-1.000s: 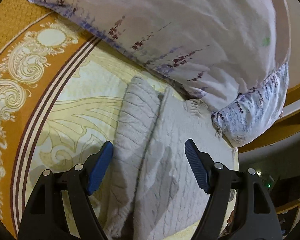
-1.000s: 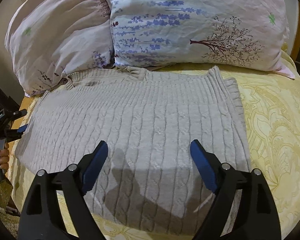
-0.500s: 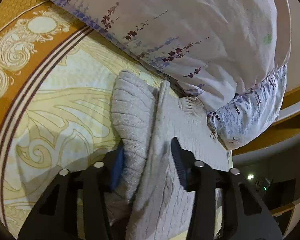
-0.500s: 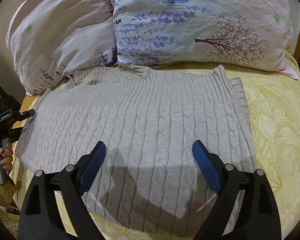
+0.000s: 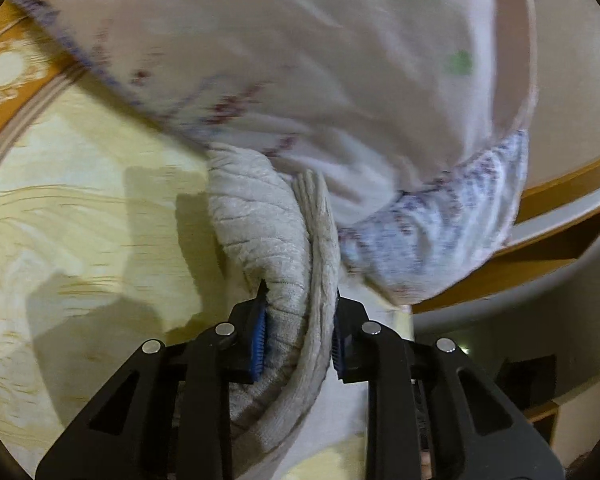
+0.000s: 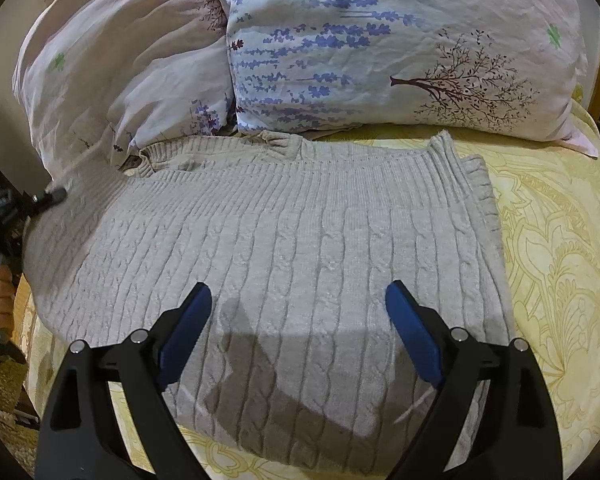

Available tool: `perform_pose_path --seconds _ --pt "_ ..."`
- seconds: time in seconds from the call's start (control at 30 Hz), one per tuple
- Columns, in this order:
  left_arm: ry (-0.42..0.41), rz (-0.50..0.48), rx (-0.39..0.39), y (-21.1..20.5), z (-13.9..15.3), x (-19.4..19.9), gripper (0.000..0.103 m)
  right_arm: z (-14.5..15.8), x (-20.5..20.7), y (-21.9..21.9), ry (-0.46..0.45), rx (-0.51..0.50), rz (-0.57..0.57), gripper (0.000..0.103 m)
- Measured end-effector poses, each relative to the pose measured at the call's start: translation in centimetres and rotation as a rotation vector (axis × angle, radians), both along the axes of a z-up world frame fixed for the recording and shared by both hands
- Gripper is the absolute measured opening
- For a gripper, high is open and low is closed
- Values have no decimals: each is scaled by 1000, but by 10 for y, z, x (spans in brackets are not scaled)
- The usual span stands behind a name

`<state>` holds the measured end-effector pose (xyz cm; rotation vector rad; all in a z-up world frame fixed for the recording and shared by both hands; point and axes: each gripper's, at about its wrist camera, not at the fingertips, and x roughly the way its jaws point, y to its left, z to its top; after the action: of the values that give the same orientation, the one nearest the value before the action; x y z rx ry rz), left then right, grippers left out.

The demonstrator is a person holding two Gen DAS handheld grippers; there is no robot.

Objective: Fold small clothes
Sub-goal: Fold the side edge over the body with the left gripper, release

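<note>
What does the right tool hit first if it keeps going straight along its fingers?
Most likely the grey knit sweater: the right tool is open, its fingers spread above the sweater's cable-knit front. How far above is unclear. If it clears the fabric, the floral pillow lies next in line.

a pale grey cable-knit sweater (image 6: pixel 300 248) lies spread flat across the bed (image 6: pixel 560 264), its ribbed band toward the head edge. one side edge (image 5: pixel 292 248) is bunched, doubled over and lifted off the bed.
</note>
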<state>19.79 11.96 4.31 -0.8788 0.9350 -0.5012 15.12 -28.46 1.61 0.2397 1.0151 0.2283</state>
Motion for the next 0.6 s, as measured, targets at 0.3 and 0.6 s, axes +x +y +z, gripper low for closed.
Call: perform_pose_path --seconds 0.3,0.6 --pt "-66 -201 -93 -100 25 19 25 3 -5 -3 -5 5 -4 89" --pt "44 -359 -8 -200 -11 26 30 13 -20 -32 -13 -26 -73 89"
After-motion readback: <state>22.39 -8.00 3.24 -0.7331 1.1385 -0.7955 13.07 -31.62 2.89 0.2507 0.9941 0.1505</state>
